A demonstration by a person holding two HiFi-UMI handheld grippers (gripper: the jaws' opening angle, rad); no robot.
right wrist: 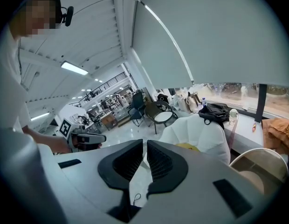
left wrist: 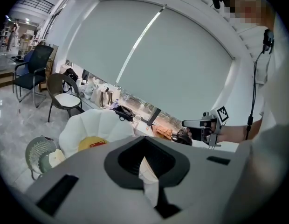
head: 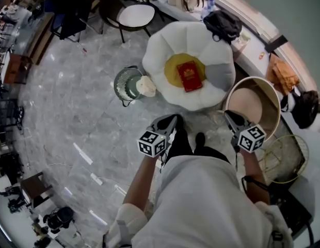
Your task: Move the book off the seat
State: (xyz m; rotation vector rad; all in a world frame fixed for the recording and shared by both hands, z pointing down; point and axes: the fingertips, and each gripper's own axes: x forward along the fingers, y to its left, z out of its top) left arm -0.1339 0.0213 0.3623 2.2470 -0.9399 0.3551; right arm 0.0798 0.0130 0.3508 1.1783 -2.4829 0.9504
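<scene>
Closest in, my own white-shirted body fills the bottom of the head view and cuts off the floor beneath me. My left gripper [head: 173, 119] has its jaws drawn together with nothing between them; in its own view only a pale sliver shows behind the dark pads [left wrist: 130, 160]. My right gripper [head: 229, 117] is likewise closed and empty, its pads [right wrist: 123, 164] meeting at the tip with a thin gap tapering back.

Just beyond both grippers stands the seat [head: 160, 50], white and shaped like a flower. The book [head: 189, 76], red, lies flat on its yellow centre [head: 173, 68], well apart from either gripper. From the left gripper view only a red edge of it shows over my gripper's body; from the right gripper view it is hidden, with just a bit of yellow peeking out.

Left of the seat is a green wire stand [head: 124, 84]; what the pale object on it is, I cannot tell. A round tub [head: 263, 94] sits to the seat's right. Farther off, a black bag [head: 222, 22] rests on the ledge and a chair [head: 135, 14] stands behind.
</scene>
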